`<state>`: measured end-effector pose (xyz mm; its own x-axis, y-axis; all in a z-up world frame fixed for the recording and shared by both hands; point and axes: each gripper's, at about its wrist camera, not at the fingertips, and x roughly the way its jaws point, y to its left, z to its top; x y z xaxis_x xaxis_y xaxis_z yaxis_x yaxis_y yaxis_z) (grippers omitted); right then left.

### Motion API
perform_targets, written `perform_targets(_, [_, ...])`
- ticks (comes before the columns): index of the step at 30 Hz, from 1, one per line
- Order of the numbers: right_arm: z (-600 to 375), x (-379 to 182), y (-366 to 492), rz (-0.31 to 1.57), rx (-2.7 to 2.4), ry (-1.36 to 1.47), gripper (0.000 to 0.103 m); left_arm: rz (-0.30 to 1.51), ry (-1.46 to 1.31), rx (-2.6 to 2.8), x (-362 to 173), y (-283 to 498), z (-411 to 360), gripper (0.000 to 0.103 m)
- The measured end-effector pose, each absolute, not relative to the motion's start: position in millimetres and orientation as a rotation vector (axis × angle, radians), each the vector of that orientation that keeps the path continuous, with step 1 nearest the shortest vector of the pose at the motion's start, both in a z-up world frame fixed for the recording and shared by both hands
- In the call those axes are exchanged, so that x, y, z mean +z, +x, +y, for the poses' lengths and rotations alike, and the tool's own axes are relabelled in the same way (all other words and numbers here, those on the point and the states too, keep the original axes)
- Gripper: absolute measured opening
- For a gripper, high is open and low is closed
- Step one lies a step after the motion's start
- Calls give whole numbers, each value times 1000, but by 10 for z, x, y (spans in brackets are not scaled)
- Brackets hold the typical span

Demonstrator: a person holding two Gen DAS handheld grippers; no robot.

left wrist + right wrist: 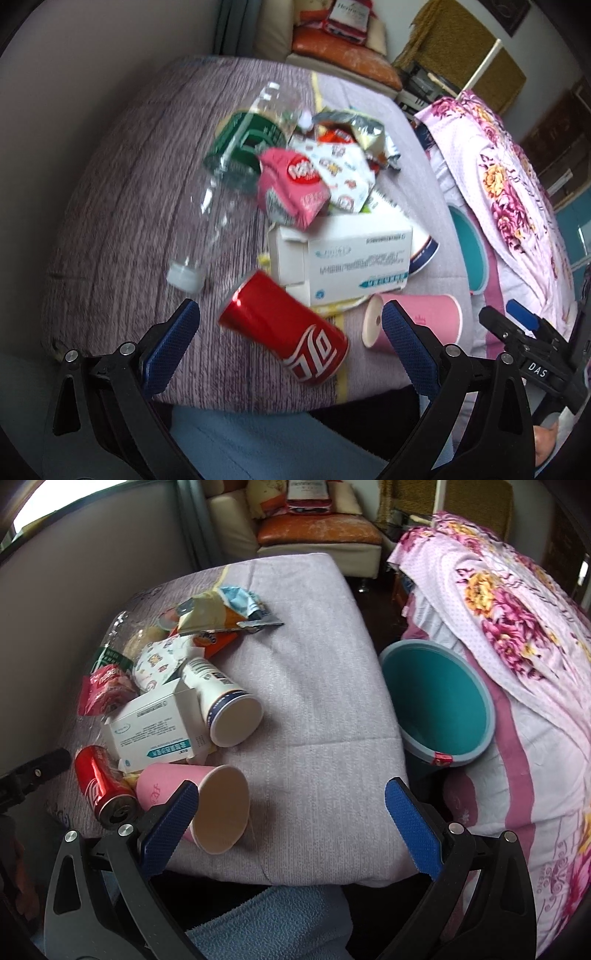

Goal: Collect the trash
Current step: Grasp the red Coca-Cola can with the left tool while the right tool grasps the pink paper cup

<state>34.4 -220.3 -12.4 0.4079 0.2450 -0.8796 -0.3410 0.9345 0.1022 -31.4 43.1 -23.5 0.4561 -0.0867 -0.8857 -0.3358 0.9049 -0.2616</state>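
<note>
A pile of trash lies on a table with a mauve cloth (pixel 314 657). A red cola can (pixel 284 334) lies on its side at the near edge, just in front of my open, empty left gripper (pixel 290 341). Beside it lie a pink paper cup (pixel 421 321), a white carton (pixel 354 254), a clear plastic bottle (pixel 218 206) and several wrappers (pixel 291 184). My right gripper (pixel 290 827) is open and empty, its left finger touching or overlapping the pink cup (pixel 207 805). A white paper cup (pixel 225 709) lies behind it. A teal bin (pixel 439 701) stands right of the table.
A bed with a floral pink quilt (pixel 517 635) is on the right, against the bin. A sofa with an orange cushion (pixel 317 531) stands behind the table. A grey wall (pixel 74 572) is on the left. Blue fabric (pixel 273 923) lies below the near table edge.
</note>
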Motion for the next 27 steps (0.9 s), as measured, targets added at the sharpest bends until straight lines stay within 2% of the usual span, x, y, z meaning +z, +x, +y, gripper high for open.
perform_targets(15, [-1942,-87,454,1100,610,-260,97,1242,-540,191,-713,-119,379,98])
perform_targets(16, [-1921,-87,451,1105,627,-271,97,1246,-541,178,-737,-123,392,93])
perform_targets(17, [-1890,-86,446,1108,641,-284,97,1247,-528,157,-751,-131,400,75])
perform_targets(18, [-1849,-82,441,1110,657,-302,97,1250,-509,142,-754,-134,411,66])
perform_targets(21, [-1697,-42,392,1099,719,-385,97,1211,-434,137,-699,-188,451,61])
perform_targets(24, [-1503,-41,361,1117,798,-474,97,1197,-393,89,-674,-228,476,60])
perform_targets(27, [-1297,-58,315,1144,867,-561,89,1180,-373,61,-677,-305,518,61])
